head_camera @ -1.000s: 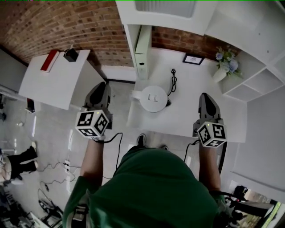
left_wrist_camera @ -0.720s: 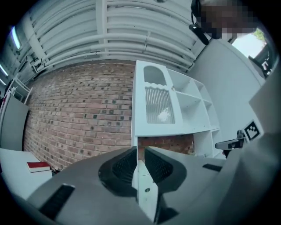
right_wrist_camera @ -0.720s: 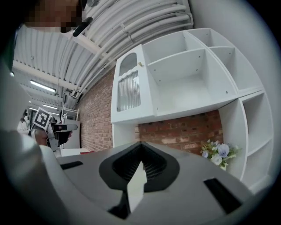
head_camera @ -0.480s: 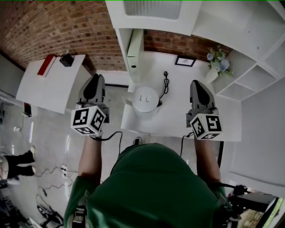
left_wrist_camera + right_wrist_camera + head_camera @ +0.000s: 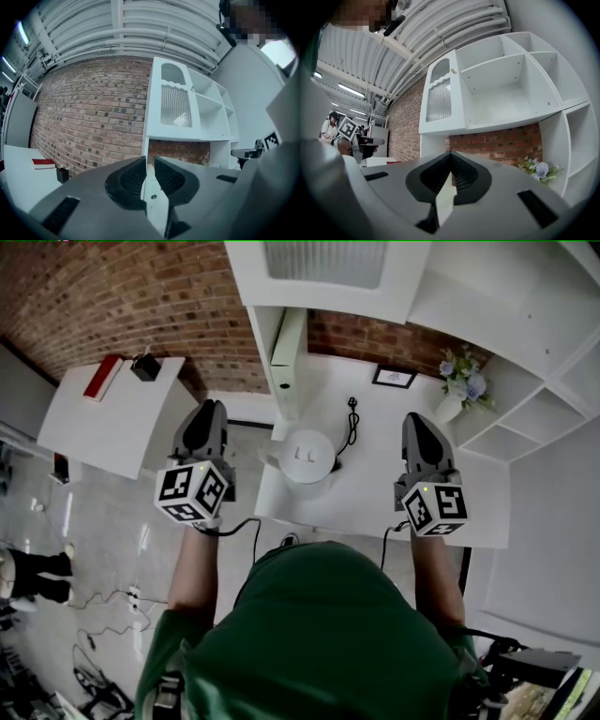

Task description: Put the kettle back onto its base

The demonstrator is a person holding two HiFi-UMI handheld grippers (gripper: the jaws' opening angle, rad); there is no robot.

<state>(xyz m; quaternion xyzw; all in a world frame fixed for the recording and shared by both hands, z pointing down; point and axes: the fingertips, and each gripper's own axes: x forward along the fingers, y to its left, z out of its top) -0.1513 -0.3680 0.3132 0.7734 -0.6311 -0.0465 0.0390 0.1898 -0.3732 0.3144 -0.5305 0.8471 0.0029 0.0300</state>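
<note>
At the counter's (image 5: 375,479) near-left corner sits the kettle (image 5: 307,456), cord (image 5: 350,418) trailing behind. Left hand-held gripper (image 5: 210,411) and right hand-held gripper (image 5: 416,420) flank it, both pressed together, empty. Danger: reach in unopened and it could get shoved off the edge.

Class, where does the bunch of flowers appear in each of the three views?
Head view: the flowers are at upper right, beside the curved shelves.
Left gripper view: not in it.
Right gripper view: at lower right, below the shelves.
Shared landmark: the ribbed cabinet door, at top centre in the head view and mid-frame in both gripper views.
</note>
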